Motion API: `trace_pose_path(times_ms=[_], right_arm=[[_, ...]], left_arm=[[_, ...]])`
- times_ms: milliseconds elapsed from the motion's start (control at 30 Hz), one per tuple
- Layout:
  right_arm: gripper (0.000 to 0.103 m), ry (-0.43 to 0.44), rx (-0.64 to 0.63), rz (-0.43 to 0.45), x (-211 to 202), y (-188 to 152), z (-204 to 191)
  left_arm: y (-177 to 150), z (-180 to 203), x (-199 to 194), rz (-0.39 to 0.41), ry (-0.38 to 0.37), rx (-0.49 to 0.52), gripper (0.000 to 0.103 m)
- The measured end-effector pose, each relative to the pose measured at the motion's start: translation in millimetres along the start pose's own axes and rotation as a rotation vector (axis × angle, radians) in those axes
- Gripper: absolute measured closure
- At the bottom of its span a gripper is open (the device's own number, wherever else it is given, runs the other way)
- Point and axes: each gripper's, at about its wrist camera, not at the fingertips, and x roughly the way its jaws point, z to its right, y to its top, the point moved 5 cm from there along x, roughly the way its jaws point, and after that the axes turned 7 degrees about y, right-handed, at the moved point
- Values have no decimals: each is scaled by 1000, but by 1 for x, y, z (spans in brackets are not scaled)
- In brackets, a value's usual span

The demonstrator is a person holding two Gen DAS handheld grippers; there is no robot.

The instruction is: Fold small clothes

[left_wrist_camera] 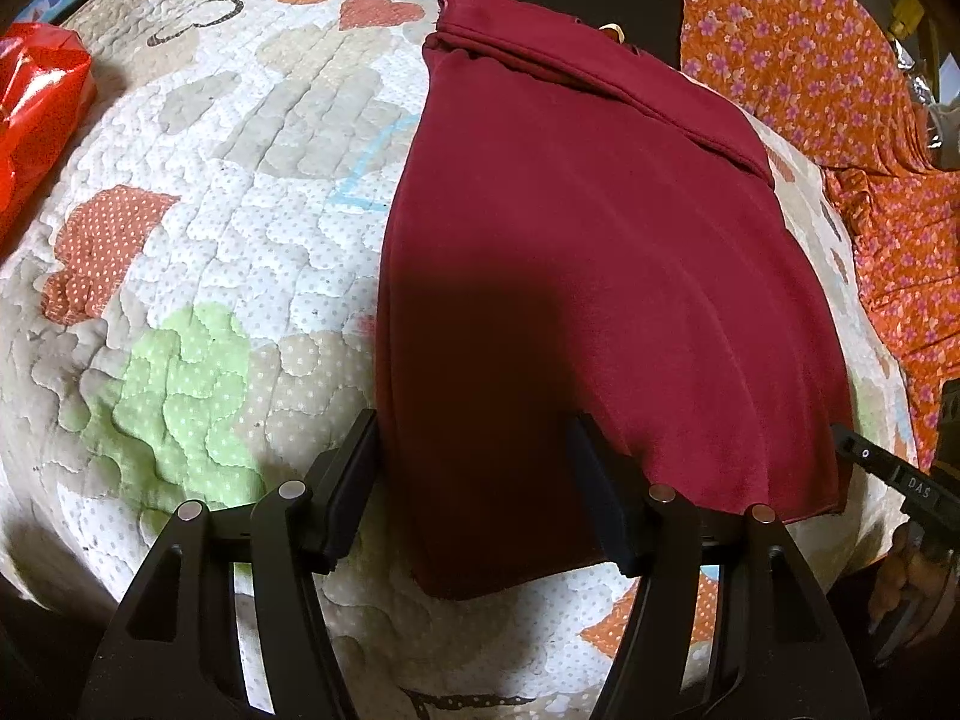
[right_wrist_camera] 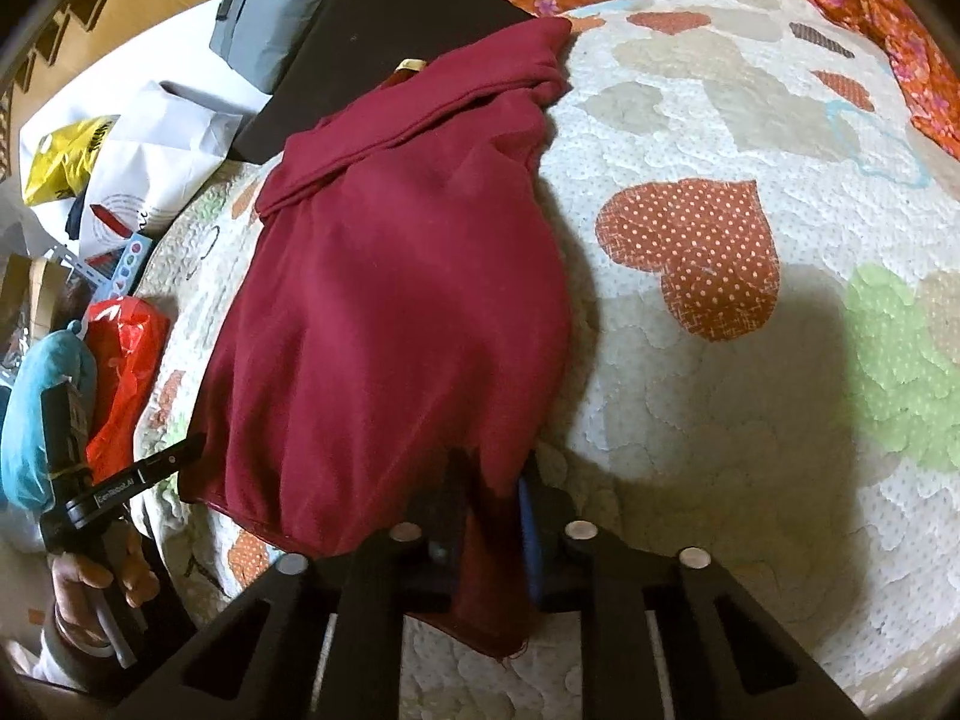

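A dark red garment (left_wrist_camera: pixel 600 276) lies folded lengthwise on a quilted mat (left_wrist_camera: pixel 240 240). My left gripper (left_wrist_camera: pixel 474 438) is open, its jaws wide apart over the garment's near left corner, holding nothing. In the right wrist view my right gripper (right_wrist_camera: pixel 492 480) is shut on the near edge of the red garment (right_wrist_camera: pixel 390 300), with cloth pinched between the fingers and hanging below them. The left gripper (right_wrist_camera: pixel 144 468) shows there at the garment's left corner, and the right gripper (left_wrist_camera: pixel 888 468) shows at the right edge of the left wrist view.
An orange floral cloth (left_wrist_camera: pixel 840 90) lies along the mat's far right side. A red shiny bag (left_wrist_camera: pixel 36 114) sits off the mat's left edge, seen also in the right wrist view (right_wrist_camera: pixel 120 372). White bags (right_wrist_camera: pixel 150 150) and a dark board (right_wrist_camera: pixel 390 30) lie beyond the mat.
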Motion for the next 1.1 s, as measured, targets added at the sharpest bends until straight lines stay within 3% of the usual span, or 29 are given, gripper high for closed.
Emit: trace_pose_path(times_ms=[67,167,333,467,567,733,1100], right_arm=[[94,-11,-23,8,-2,0,-5],[95,-37,-66,31,-10,2,-11],[95,-31,-58,86,-32,8,-5],[95,-51,-27,-1,-15,1,7],[95,-46,10,-12,-9,-2,11],[76,-94,-1,-16,-8,-1,11],[71,-98,-21,-30,-4,-2,8]], left_arm=[[0,-2,-1,3,17,5,79],[-2,-5,-3,-4,-6,-10,95],[-3,-11,-25,63,-13,-32,96],[-5,-16,-19,36,3,-51,96],[-7,-14,-14,7,11,-41,96],[-7,-16,-10,-17,-8,-62,95],[-4,-12,-10,-19,-50,-98,69]])
